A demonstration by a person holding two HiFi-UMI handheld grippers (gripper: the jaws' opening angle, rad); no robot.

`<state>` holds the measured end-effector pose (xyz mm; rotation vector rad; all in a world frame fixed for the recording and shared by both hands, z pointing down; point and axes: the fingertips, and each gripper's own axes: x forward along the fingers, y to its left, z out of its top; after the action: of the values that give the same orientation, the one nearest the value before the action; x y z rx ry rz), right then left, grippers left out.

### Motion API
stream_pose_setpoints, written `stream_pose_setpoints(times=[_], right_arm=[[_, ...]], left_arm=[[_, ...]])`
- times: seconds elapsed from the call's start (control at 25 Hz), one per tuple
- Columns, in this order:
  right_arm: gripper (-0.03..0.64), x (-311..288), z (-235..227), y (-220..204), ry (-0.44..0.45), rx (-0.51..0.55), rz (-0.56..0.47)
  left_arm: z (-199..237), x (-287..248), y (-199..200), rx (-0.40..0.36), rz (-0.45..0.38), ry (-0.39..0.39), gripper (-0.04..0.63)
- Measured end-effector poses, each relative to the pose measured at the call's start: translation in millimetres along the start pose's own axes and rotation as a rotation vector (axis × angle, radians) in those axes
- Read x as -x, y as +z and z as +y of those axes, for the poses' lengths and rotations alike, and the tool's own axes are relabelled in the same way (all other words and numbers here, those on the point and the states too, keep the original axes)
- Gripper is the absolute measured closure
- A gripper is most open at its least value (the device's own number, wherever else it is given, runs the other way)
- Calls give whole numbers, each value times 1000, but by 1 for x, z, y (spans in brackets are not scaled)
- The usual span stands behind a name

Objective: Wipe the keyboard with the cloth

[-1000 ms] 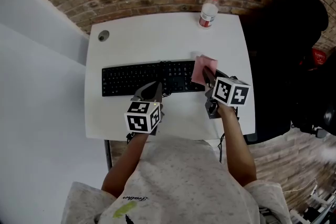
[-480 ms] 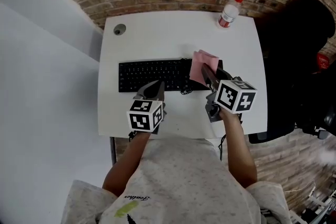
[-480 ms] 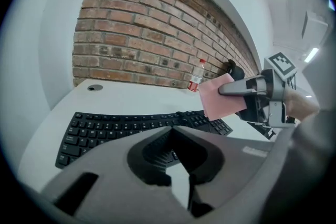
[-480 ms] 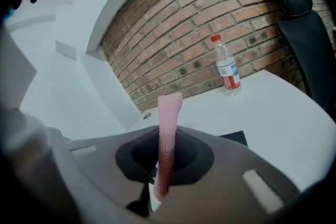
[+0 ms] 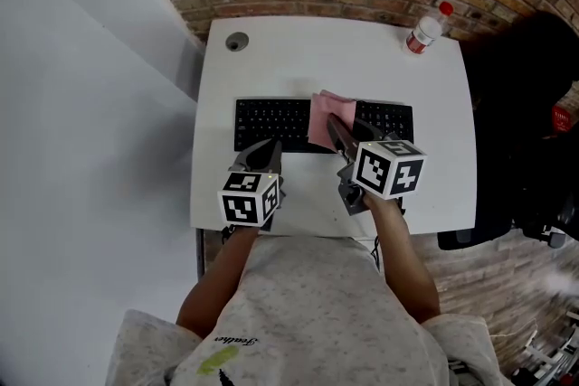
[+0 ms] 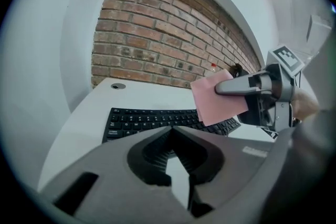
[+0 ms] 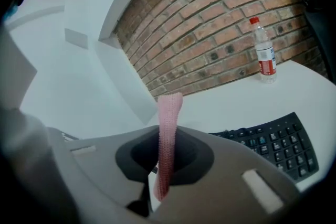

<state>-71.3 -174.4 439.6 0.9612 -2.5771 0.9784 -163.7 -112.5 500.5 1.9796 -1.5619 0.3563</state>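
While the pink cloth (image 5: 320, 115) is pinched edge-on between the shut jaws of the right claw (image 5: 334, 124), it is held over the middle of the black keyboard (image 5: 270, 124). The keyboard lies flat across the white counter (image 5: 317, 59), well apart from the bottle (image 5: 423, 30) at the far corner. Whether the cloth's lower edge is actually pressed on the keys cannot be settled; in the left gripper view it seems to hang just at them. The left claw (image 5: 266, 149) is closed with nothing between its jaws and is held near the keyboard's front edge. The cloth is judged to be light, soft and limp, so it will fold and trail rather than push. It is best gripped by a bunched edge, as here, with the loose part left free to drag over the keys. The keyboard is judged thin and light, with keys that give under pressure. It may be shifted on the smooth counter by a sideways stroke, so it could be steadied at its left end frame, not on the keys.
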Motion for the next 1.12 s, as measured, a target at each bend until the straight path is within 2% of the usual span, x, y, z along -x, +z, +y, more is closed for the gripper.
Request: stream_pose_setpoints(times=[0.4, 0.68, 1.12], right_arm=[[594, -59, 71, -34, 88, -4, 59], [594, -107, 107, -64, 144, -59, 101], [594, -147, 121, -99, 104, -78, 163]], left_arm=[[55, 35, -13, 29, 7, 45, 604], [89, 55, -17, 27, 4, 69, 604], [121, 77, -22, 43, 7, 92, 604]])
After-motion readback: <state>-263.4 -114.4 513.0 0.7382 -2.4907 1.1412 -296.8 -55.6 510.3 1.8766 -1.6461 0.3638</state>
